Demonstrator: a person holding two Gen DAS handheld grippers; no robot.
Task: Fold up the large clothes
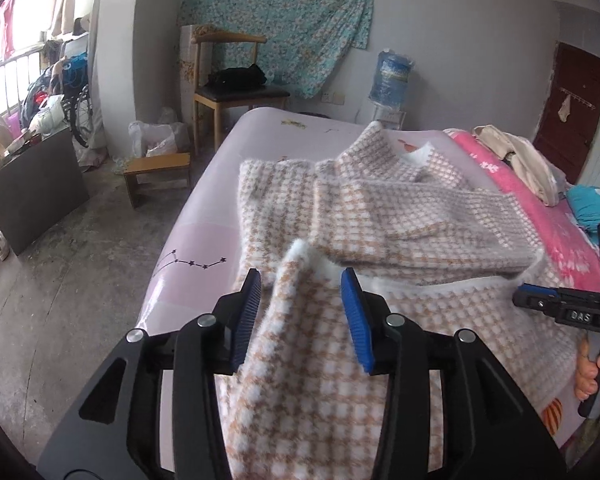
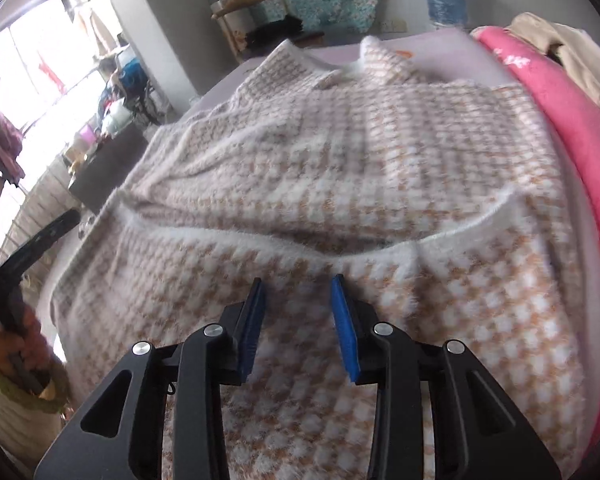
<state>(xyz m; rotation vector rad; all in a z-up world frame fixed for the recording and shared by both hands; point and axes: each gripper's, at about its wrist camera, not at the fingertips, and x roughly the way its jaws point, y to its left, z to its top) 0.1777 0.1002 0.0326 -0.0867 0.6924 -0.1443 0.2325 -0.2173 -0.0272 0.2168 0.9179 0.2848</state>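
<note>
Gripper marking: the letters "DAS", pale on a small dark plate, on the black body of the right gripper (image 1: 518, 294) as seen in the left wrist view, just behind its blue fingers (image 1: 530, 290).
Water bottle label: the blue water bottle (image 1: 392, 78), beyond the far end of the bed from that gripper, carries a printed label; its print is too small to read.
Other text: none legible in either view.

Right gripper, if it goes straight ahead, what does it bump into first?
Probably the fuzzy tan-and-white checked sweater: the right gripper hovers open just short of its white folded hem, though depth is hard to judge.
</note>
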